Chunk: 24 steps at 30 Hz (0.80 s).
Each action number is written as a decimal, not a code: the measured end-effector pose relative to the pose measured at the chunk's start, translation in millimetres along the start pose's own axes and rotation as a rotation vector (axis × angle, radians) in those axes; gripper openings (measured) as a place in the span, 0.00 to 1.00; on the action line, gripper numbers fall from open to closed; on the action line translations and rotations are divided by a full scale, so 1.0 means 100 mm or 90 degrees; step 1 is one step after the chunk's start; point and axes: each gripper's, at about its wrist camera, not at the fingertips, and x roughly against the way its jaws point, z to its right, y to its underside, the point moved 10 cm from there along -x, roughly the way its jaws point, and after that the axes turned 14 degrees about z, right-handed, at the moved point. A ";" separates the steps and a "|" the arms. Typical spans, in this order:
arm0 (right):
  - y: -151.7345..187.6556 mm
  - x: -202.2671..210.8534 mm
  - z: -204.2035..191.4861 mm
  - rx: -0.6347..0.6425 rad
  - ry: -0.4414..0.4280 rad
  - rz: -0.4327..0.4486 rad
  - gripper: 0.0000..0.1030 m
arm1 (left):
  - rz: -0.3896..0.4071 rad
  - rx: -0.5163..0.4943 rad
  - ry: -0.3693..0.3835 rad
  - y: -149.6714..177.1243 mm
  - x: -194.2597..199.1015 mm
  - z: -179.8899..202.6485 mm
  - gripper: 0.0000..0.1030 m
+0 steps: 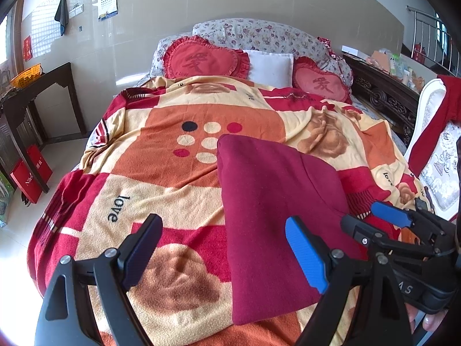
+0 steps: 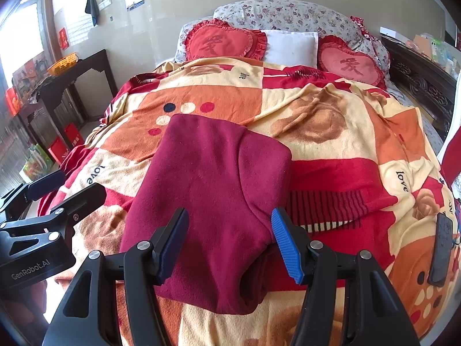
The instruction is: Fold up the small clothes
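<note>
A dark red garment [image 1: 268, 216] lies folded flat on the patterned blanket [image 1: 173, 150] of the bed; it also shows in the right wrist view [image 2: 213, 196]. My left gripper [image 1: 224, 250] is open and empty, above the garment's near left edge. My right gripper [image 2: 230, 245] is open and empty, its fingers straddling the garment's near end just above it. The right gripper also shows in the left wrist view [image 1: 371, 216], at the garment's right side. The left gripper shows at the left edge of the right wrist view [image 2: 66, 187].
Two red heart cushions [image 1: 204, 60] and a white pillow [image 1: 270, 67] lie at the head of the bed. A dark wooden table [image 1: 37, 92] stands left. A white chair [image 1: 438, 155] with red cloth stands right. A black phone [image 2: 440, 248] lies on the blanket.
</note>
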 end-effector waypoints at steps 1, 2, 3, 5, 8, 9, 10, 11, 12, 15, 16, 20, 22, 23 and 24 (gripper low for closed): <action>0.01 -0.01 0.00 0.000 0.000 -0.001 0.40 | -0.001 -0.001 0.000 0.00 -0.01 0.01 0.88; 0.01 -0.02 0.00 0.001 0.001 -0.002 0.40 | -0.003 -0.001 0.001 0.01 -0.02 0.01 0.88; 0.01 -0.03 0.01 0.001 0.002 -0.003 0.40 | -0.004 -0.001 0.001 0.02 -0.03 0.02 0.88; 0.02 -0.05 0.01 0.001 0.002 -0.005 0.40 | -0.006 -0.001 0.001 0.03 -0.05 0.03 0.88; 0.02 -0.08 0.02 0.002 0.003 -0.007 0.40 | -0.007 -0.002 0.002 0.03 -0.07 0.03 0.88; 0.02 -0.08 0.02 0.002 0.003 -0.007 0.40 | -0.007 -0.002 0.002 0.03 -0.08 0.03 0.88; 0.03 -0.10 0.02 0.002 0.003 -0.009 0.40 | -0.008 -0.002 0.002 0.03 -0.07 0.03 0.88; 0.03 -0.10 0.02 0.003 0.003 -0.010 0.40 | -0.008 -0.001 0.003 0.04 -0.08 0.03 0.88; 0.03 -0.11 0.01 0.004 0.003 -0.010 0.40 | -0.008 -0.001 0.003 0.04 -0.07 0.04 0.88; 0.03 -0.14 0.01 0.006 0.003 -0.012 0.40 | -0.012 -0.002 0.004 0.04 -0.11 0.04 0.88; 0.03 -0.15 0.01 0.006 0.003 -0.013 0.40 | -0.014 -0.002 0.005 0.05 -0.12 0.04 0.88; 0.05 -0.20 0.02 0.002 0.002 -0.021 0.40 | -0.017 0.002 0.007 0.06 -0.19 0.04 0.88; 0.06 -0.24 0.02 0.001 0.002 -0.024 0.40 | -0.014 0.006 0.014 0.06 -0.22 0.04 0.88; 0.07 -0.25 0.02 0.001 0.002 -0.026 0.40 | -0.015 0.009 0.015 0.07 -0.24 0.03 0.88; 0.08 -0.27 0.03 0.000 0.001 -0.027 0.40 | -0.019 0.010 0.016 0.08 -0.26 0.02 0.88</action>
